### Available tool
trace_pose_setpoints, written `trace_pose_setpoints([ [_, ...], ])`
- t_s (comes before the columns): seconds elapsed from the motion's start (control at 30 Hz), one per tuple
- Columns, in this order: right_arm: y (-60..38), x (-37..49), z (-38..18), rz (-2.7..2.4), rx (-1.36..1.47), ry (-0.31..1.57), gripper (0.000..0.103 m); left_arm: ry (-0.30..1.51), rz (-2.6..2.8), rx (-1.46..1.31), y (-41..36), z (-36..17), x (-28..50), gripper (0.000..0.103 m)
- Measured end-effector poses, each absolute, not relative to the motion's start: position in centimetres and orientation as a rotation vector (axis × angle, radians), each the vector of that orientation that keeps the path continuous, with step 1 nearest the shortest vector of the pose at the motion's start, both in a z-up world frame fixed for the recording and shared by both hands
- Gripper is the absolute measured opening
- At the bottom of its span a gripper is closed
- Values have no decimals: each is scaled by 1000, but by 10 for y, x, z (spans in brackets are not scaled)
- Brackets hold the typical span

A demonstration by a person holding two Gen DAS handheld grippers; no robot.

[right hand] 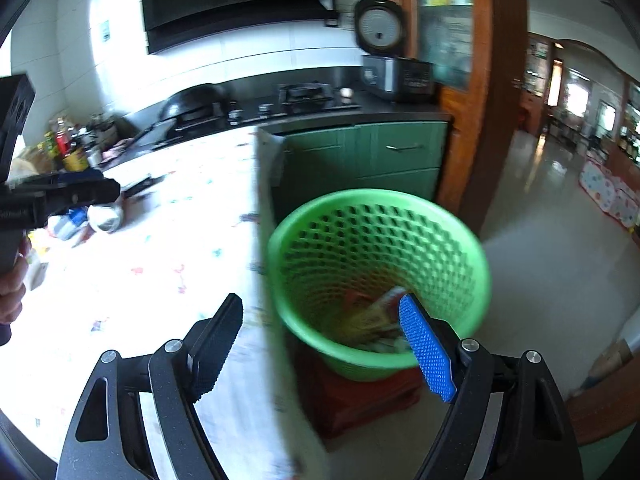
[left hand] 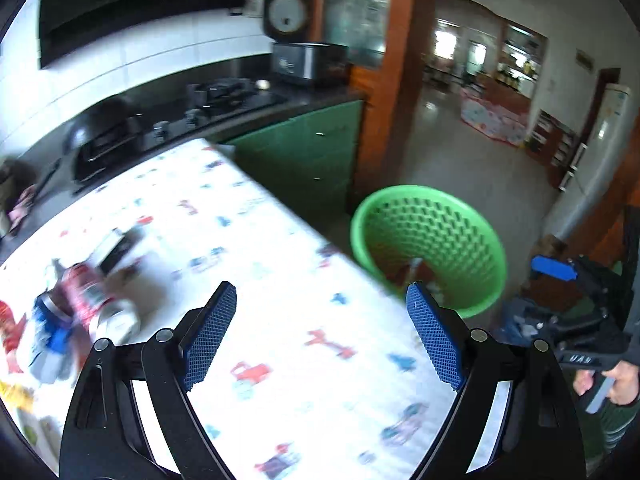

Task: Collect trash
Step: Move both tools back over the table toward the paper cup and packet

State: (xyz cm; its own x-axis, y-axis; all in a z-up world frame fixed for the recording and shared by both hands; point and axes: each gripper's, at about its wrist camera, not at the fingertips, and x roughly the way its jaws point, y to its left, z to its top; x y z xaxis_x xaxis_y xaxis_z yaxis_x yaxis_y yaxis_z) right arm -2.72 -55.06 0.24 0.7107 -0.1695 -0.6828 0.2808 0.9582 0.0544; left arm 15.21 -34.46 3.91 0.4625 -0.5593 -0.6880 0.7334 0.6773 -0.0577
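Where the patterned table [left hand: 280, 272] ends, both tools released, green basket [right hand: 376, 216] beside.

Basket [right hand: 378, 236] mouth open; table edge [right hand: 266, 280] seemingly just beside it.

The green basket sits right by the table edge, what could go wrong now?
The green basket stands on a small red stool, so a bump from the right tool might tip it. The cans left on the table lie in a tight pile; grabbing one with the open left tool may roll others.
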Motion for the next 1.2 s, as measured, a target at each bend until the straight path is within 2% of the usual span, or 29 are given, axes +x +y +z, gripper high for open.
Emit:
trace_pose_setpoints([
  [0.4,-436,59,15,-1,82,760,78,694,-465,201,-170,54,181,86],
  [0.77,-345,129,20,166,17,781,78,819,-121,90,-33,29,223,86],
  [0.97,-308,153,21,230,-20,792,78,949,-64,25,7,-6,247,86],
  [1.2,-270,177,20,293,-68,810,78,1054,-68,7,17,-36,263,86],
])
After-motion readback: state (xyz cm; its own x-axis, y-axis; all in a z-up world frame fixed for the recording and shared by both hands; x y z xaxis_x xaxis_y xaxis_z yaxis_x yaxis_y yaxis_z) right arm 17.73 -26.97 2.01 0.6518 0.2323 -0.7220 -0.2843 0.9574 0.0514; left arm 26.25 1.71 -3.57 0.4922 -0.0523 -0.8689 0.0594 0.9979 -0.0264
